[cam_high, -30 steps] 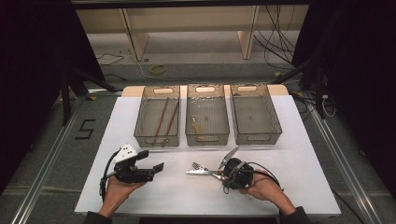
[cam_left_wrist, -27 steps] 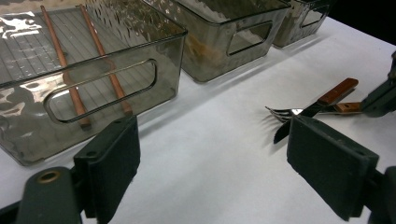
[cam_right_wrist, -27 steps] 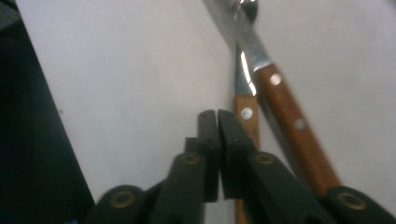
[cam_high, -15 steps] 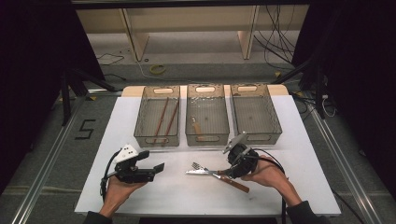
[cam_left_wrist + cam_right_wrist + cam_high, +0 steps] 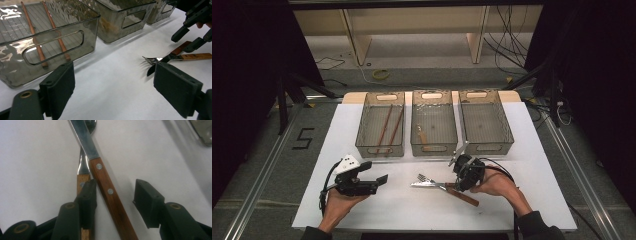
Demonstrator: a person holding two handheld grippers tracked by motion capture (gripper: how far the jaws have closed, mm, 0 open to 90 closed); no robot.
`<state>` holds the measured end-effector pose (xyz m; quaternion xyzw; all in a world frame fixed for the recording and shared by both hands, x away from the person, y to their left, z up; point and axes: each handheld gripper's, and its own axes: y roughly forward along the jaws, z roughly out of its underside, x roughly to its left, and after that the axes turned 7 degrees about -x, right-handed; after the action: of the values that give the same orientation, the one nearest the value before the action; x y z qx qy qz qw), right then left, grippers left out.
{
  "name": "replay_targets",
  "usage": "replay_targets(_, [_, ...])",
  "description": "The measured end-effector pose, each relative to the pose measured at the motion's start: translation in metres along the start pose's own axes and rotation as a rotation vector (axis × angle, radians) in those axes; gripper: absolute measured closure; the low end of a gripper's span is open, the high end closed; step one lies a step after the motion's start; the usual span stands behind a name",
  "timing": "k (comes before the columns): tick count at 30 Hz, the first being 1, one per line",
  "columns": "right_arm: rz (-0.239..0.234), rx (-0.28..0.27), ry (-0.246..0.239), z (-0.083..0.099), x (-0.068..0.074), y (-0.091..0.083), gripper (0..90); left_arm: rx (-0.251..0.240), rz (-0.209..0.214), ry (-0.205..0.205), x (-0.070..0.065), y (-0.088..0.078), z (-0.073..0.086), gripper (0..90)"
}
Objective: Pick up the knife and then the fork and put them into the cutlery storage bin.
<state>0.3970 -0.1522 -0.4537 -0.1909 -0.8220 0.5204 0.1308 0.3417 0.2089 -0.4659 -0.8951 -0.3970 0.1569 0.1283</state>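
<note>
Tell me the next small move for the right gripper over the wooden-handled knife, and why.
Probably lower and close: the right gripper stands open astride the wooden-handled knife, pads not pressing it. Its handle crosses the wooden-handled fork, so grip the knife alone.

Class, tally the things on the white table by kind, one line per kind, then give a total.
Clear bins: 3
Chopsticks: 2
Knife: 1
Fork: 1
Wooden-handled piece in the middle bin, kind unclear: 1
Total: 8
</note>
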Motion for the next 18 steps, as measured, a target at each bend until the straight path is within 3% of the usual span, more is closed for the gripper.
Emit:
replay_targets(9, [-0.002, 0.046, -0.056, -0.0022, 0.0027, 0.0085, 64.7, 0.001, 0.002, 0.000, 0.0000, 0.0001, 0.0000, 16.9])
replay_targets(18, [-0.002, 0.053, -0.121, -0.0034, 0.0054, 0.0087, 70.6, 0.001, 0.002, 0.001, -0.0002, 0.0001, -0.0001, 16.9])
